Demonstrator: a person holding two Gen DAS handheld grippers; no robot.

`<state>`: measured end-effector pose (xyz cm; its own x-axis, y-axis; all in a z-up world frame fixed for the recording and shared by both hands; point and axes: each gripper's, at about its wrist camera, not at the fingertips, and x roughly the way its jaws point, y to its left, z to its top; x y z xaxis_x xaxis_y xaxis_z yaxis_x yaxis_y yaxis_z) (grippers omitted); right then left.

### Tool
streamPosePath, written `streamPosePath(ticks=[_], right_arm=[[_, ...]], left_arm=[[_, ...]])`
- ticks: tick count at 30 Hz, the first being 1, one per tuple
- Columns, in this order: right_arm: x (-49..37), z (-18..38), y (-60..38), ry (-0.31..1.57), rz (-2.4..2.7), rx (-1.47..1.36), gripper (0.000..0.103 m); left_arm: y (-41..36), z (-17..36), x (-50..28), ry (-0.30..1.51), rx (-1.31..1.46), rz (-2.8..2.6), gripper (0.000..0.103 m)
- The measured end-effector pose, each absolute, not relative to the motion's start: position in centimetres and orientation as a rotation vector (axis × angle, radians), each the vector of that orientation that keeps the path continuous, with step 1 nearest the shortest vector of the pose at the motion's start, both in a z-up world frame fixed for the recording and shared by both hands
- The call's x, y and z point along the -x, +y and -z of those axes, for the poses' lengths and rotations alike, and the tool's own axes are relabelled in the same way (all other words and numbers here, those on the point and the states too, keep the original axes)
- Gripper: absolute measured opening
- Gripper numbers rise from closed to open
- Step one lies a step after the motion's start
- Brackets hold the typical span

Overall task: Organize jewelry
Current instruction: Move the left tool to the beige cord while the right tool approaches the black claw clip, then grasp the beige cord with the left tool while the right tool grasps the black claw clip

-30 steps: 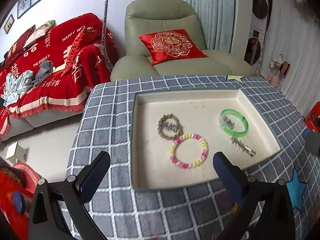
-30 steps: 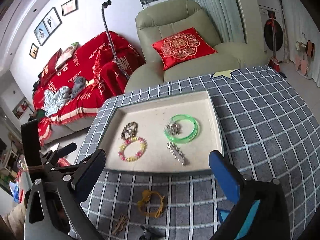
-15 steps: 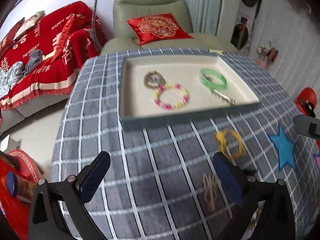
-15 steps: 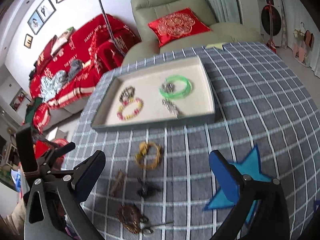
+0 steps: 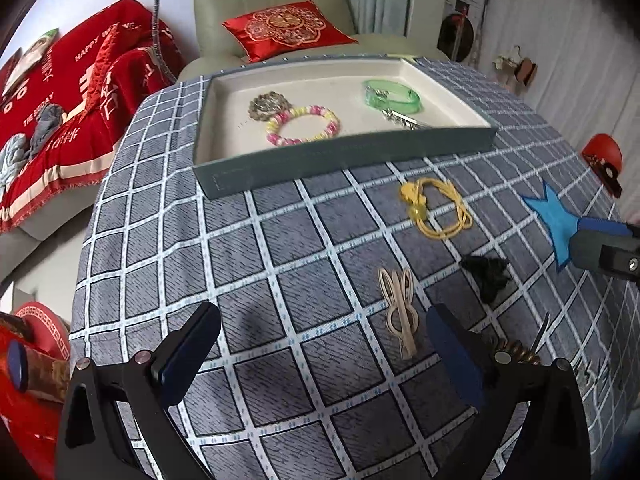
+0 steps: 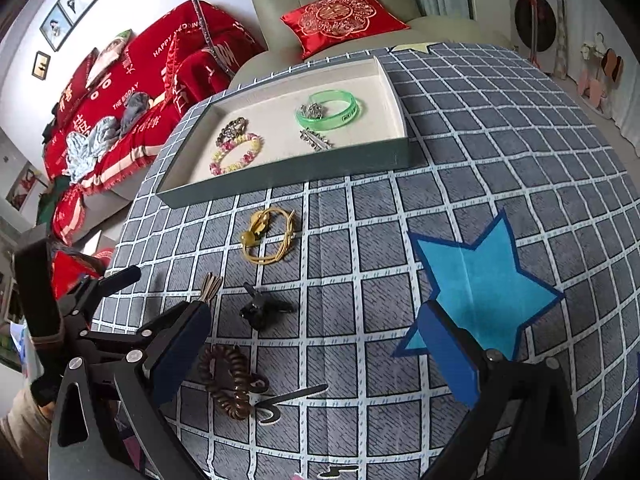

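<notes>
Both of my jaws are spread wide and grasp nothing: my left gripper (image 5: 320, 354) hangs over bare checked cloth on the counter (image 5: 280, 280), and my right gripper (image 6: 316, 350) hangs over the near part of the same cloth. Just ahead of my left jaws, toward their right finger, lies a beige hair clip (image 5: 400, 312); beyond it to the right sits a black clip (image 5: 486, 276), and farther ahead a yellow cord bracelet (image 5: 438, 208). Between my right jaws, close to the left finger, lies a brown coiled hair tie (image 6: 226, 380) with a dark hairpin (image 6: 292, 396) touching its near end. Ahead of those is the black clip (image 6: 262, 310), then the yellow cord bracelet (image 6: 268, 236). A blue star patch (image 6: 480, 284) spreads just ahead of my right finger. Well ahead of both jaws stands the tray (image 6: 288, 178), holding a pink and yellow bead bracelet (image 6: 236, 154), a metal chain bracelet (image 6: 232, 130) touching it, a green bangle (image 6: 330, 110) with a small silver piece (image 6: 312, 110) inside it, and a silver hair clip (image 6: 316, 139) just in front of the bangle.
</notes>
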<state>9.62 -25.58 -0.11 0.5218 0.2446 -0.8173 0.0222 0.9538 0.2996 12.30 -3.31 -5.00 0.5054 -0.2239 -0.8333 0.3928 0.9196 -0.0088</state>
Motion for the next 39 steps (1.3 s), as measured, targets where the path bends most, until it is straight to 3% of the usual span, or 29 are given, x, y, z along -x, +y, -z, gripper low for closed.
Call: streamPosePath(ticks=[11,17,22,24,30,32,36,39], right_arm=[[-10.0,0.8,-23.9,1.039,-0.158,-0.273,0.102],[-10.8,1.8,-22.7,1.074,-0.163,-0.249,0.093],[-11.5,2.3,-21.9,1.099,-0.166,-0.207,0.078],[-11.7,2.5,-21.7,1.109,-0.169,-0.188,0.077],[-12.0,2.9,-20.7,1.127,-0.178,-0.114,0.068],[-12.1,2.9,-20.3,1.126,-0.173,-0.077,0.061],[-12.1,2.9,-19.6,1.124,-0.17,-0.019,0.04],[-12.0,2.9,-19.5,1.117,-0.166,-0.006,0.04]], left_arm=[[-4.0,6.1,-12.5,0.987,-0.227,0.355,0.103],[-4.1,5.9,-12.1,0.974,-0.224,0.362,0.103],[-4.5,5.6,-11.6,0.957,-0.228,0.389,0.087],[-4.6,5.4,-11.4,0.953,-0.228,0.404,0.076],[-4.6,5.2,-11.1,0.951,-0.222,0.422,0.059],[-4.6,5.2,-11.2,0.951,-0.222,0.426,0.057],[-4.8,5.2,-11.1,0.944,-0.234,0.443,0.033],[-4.9,5.1,-10.9,0.937,-0.242,0.445,0.033]])
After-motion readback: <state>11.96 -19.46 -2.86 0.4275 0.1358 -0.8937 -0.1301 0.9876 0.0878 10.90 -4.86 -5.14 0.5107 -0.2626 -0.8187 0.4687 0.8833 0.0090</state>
